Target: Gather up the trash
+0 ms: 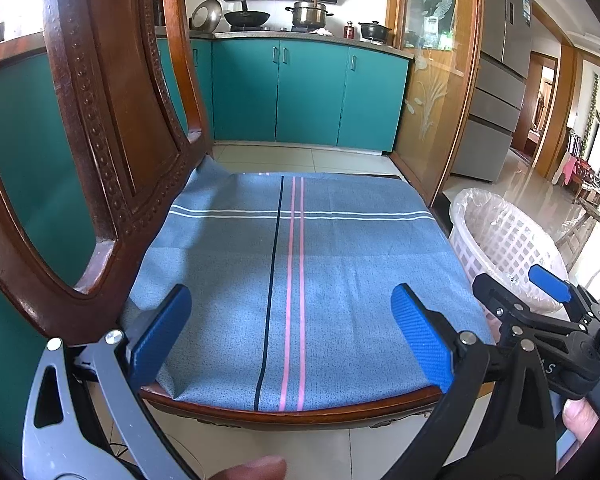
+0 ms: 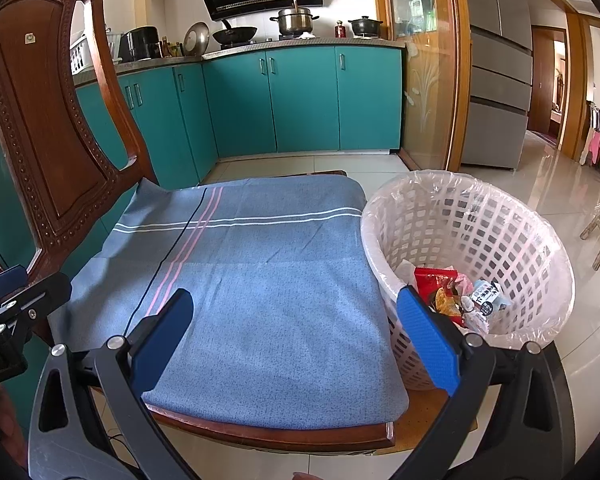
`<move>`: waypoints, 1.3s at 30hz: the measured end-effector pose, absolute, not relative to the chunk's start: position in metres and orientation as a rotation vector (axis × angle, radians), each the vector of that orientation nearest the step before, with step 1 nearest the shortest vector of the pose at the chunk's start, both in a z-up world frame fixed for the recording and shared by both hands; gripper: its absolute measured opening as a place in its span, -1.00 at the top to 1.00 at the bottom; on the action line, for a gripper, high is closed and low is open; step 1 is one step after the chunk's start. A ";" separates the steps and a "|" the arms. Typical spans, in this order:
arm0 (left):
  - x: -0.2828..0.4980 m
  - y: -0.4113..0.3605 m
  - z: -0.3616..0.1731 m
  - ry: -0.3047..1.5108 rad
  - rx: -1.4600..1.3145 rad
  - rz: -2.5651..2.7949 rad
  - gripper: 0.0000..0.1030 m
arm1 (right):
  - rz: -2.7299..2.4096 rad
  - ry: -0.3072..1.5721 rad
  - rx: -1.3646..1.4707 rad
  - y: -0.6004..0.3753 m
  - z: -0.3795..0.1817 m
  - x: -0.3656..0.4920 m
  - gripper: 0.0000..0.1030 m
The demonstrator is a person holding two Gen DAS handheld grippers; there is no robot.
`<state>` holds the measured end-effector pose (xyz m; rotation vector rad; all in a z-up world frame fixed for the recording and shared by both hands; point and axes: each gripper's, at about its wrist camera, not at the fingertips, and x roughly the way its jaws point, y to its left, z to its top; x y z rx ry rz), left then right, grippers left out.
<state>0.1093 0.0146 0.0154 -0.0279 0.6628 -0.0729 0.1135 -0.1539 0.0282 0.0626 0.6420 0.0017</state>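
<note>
Kitchen floor holds a chair with a bare blue cloth (image 2: 268,272), both tongs, left (image 1: 292,332) and right (image 2: 296,332), hanging wide and empty, since wrappers (image 2: 452,296) already lie in the lined basket (image 2: 500,216) just beside.

Blue striped cloth (image 2: 260,280); white lattice basket (image 2: 480,232); red, perhaps printed, wrapper (image 2: 434,280).
</note>
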 end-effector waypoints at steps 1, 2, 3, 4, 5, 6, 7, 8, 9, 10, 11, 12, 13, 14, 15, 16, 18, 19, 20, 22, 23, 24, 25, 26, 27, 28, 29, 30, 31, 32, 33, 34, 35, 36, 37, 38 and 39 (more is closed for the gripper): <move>0.109 0.014 0.015 0.663 -0.026 -0.073 -0.93 | 0.002 0.642 0.062 -0.154 0.028 0.113 -0.93; 0.109 0.014 0.015 0.663 -0.025 -0.075 -0.93 | 0.002 0.642 0.061 -0.154 0.028 0.113 -0.93; 0.109 0.014 0.015 0.664 -0.028 -0.079 -0.93 | 0.003 0.644 0.060 -0.154 0.027 0.113 -0.93; 0.109 0.014 0.015 0.666 -0.031 -0.082 -0.93 | 0.004 0.644 0.059 -0.154 0.026 0.113 -0.93; 0.109 0.014 0.015 0.667 -0.035 -0.087 -0.93 | 0.004 0.644 0.059 -0.154 0.026 0.113 -0.93; 0.109 0.014 0.015 0.668 -0.036 -0.088 -0.93 | 0.005 0.644 0.057 -0.154 0.026 0.113 -0.93; 0.109 0.014 0.015 0.667 -0.037 -0.090 -0.93 | 0.006 0.645 0.057 -0.154 0.026 0.113 -0.93; 0.109 0.013 0.015 0.667 -0.037 -0.090 -0.93 | 0.007 0.645 0.055 -0.154 0.025 0.112 -0.93; 0.109 0.013 0.015 0.668 -0.037 -0.090 -0.93 | 0.008 0.645 0.054 -0.154 0.025 0.112 -0.93; 0.109 0.013 0.015 0.668 -0.037 -0.089 -0.93 | 0.008 0.646 0.055 -0.154 0.025 0.112 -0.93; 0.109 0.013 0.015 0.667 -0.037 -0.089 -0.93 | 0.008 0.646 0.055 -0.155 0.024 0.112 -0.93; 0.108 0.013 0.016 0.666 -0.037 -0.089 -0.93 | 0.007 0.645 0.055 -0.154 0.025 0.112 -0.93; 0.109 0.013 0.015 0.667 -0.037 -0.091 -0.93 | 0.008 0.645 0.054 -0.154 0.025 0.112 -0.93; 0.109 0.013 0.015 0.666 -0.037 -0.091 -0.93 | 0.008 0.645 0.053 -0.154 0.025 0.112 -0.93; 0.109 0.013 0.015 0.666 -0.036 -0.092 -0.93 | 0.008 0.645 0.053 -0.154 0.025 0.112 -0.93; 0.109 0.013 0.015 0.666 -0.036 -0.092 -0.93 | 0.008 0.645 0.054 -0.154 0.025 0.112 -0.93; 0.109 0.012 0.015 0.666 -0.035 -0.091 -0.93 | 0.008 0.646 0.053 -0.154 0.025 0.112 -0.93; 0.109 0.013 0.015 0.666 -0.036 -0.092 -0.93 | 0.007 0.646 0.054 -0.153 0.025 0.112 -0.93; 0.109 0.013 0.015 0.666 -0.036 -0.092 -0.93 | 0.008 0.647 0.053 -0.154 0.025 0.112 -0.93; 0.109 0.013 0.015 0.665 -0.035 -0.091 -0.93 | 0.008 0.646 0.051 -0.153 0.024 0.112 -0.93; 0.109 0.013 0.015 0.665 -0.036 -0.092 -0.93 | 0.009 0.647 0.050 -0.153 0.024 0.112 -0.93; 0.109 0.013 0.015 0.666 -0.037 -0.093 -0.93 | 0.009 0.647 0.051 -0.153 0.024 0.112 -0.93; 0.109 0.013 0.015 0.666 -0.036 -0.092 -0.93 | 0.008 0.646 0.051 -0.152 0.024 0.112 -0.93; 0.109 0.013 0.015 0.666 -0.036 -0.092 -0.93 | 0.008 0.646 0.050 -0.153 0.024 0.112 -0.93; 0.109 0.012 0.015 0.666 -0.037 -0.093 -0.93 | 0.008 0.647 0.050 -0.153 0.024 0.112 -0.93; 0.108 0.013 0.015 0.666 -0.037 -0.093 -0.93 | 0.009 0.648 0.050 -0.152 0.024 0.112 -0.93; 0.108 0.012 0.015 0.666 -0.036 -0.093 -0.93 | 0.009 0.648 0.050 -0.153 0.024 0.112 -0.93; 0.108 0.012 0.015 0.666 -0.036 -0.093 -0.93 | 0.009 0.648 0.049 -0.152 0.024 0.112 -0.93; 0.109 0.012 0.015 0.666 -0.036 -0.094 -0.93 | 0.010 0.648 0.047 -0.153 0.024 0.111 -0.93; 0.108 0.012 0.015 0.667 -0.035 -0.094 -0.93 | 0.010 0.649 0.046 -0.153 0.024 0.111 -0.93; 0.108 0.012 0.016 0.667 -0.035 -0.095 -0.93 | 0.010 0.650 0.046 -0.153 0.024 0.111 -0.93; 0.108 0.012 0.015 0.667 -0.035 -0.095 -0.93 | 0.010 0.649 0.046 -0.153 0.024 0.111 -0.93; 0.108 0.012 0.015 0.667 -0.036 -0.095 -0.93 | 0.010 0.649 0.046 -0.153 0.024 0.111 -0.93; 0.108 0.012 0.015 0.668 -0.036 -0.095 -0.93 | 0.010 0.649 0.046 -0.152 0.024 0.111 -0.93; 0.108 0.012 0.015 0.667 -0.035 -0.095 -0.93 | 0.010 0.649 0.046 -0.152 0.024 0.111 -0.93; 0.108 0.011 0.016 0.663 -0.028 -0.094 -0.93 | 0.011 0.650 0.045 -0.153 0.023 0.111 -0.93; 0.107 0.010 0.016 0.660 -0.021 -0.093 -0.93 | 0.011 0.650 0.044 -0.152 0.023 0.111 -0.93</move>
